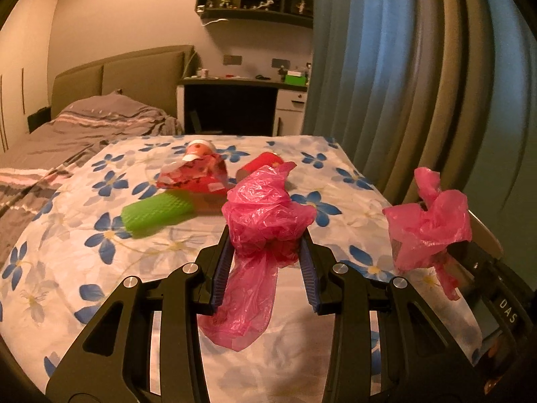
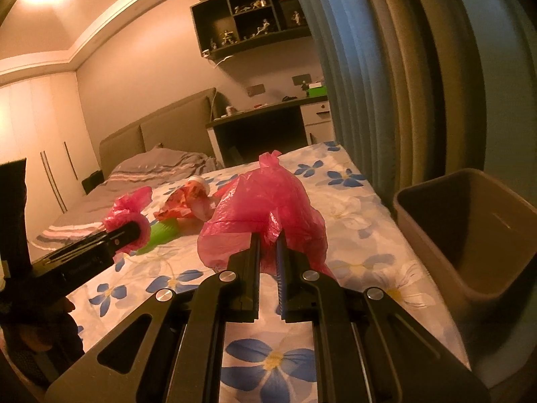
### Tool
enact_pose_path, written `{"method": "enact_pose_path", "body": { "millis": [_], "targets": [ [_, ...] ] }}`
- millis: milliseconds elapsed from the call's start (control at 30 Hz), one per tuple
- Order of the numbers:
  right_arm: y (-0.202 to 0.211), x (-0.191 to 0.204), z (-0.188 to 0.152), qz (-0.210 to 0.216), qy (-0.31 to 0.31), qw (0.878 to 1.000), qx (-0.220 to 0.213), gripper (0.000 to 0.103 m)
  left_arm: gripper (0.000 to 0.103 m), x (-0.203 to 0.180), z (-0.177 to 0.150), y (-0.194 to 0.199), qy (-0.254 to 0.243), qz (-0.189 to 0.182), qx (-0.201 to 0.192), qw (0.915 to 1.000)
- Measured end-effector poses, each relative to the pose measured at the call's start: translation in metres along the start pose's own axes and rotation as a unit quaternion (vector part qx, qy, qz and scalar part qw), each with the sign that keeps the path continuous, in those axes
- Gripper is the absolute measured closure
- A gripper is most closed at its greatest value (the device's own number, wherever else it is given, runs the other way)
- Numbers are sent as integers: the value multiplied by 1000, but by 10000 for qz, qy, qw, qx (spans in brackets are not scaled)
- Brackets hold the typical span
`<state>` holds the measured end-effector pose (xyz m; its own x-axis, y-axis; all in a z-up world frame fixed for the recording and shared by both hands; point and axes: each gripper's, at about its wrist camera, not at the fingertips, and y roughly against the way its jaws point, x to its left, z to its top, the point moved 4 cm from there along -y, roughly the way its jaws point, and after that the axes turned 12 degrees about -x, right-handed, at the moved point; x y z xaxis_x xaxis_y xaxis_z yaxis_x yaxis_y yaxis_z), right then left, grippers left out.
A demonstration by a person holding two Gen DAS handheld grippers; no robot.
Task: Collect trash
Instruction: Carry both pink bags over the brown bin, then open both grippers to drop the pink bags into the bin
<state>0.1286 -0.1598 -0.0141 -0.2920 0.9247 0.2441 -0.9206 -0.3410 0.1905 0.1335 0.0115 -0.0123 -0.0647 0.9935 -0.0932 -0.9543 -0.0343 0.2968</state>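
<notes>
Pink bag (image 1: 268, 215) hangs clenched at both ends between left tongs (image 1: 266, 245) and right tongs (image 2: 268, 235).

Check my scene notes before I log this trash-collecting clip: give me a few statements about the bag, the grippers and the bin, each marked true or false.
1. Both grippers are shut on the pink plastic bag. True: the left gripper and the right gripper each pinch part of it.
2. The bin is on the left of the right wrist view. False: it is on the right, by the curtain.
3. A green roll lies on the floral sheet. True.
4. The red can is already inside the bin. False: it lies on the sheet beyond the bag.
</notes>
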Motion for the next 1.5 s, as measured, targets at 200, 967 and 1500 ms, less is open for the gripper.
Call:
{"method": "enact_pose_path", "body": {
  "millis": [200,967,1500],
  "targets": [
    [6,-21,4,-170,-70,9998,-91,93,66,-27,2,-8,-177,-238,-29,9996],
    [34,-156,27,-1747,-319,9825,-565,93,67,-210,7,-60,-580,-2257,-133,9724],
    [15,-193,18,-2109,-450,9758,-356,92,66,-274,-12,-101,-517,-2992,171,9526]
  ]
}}
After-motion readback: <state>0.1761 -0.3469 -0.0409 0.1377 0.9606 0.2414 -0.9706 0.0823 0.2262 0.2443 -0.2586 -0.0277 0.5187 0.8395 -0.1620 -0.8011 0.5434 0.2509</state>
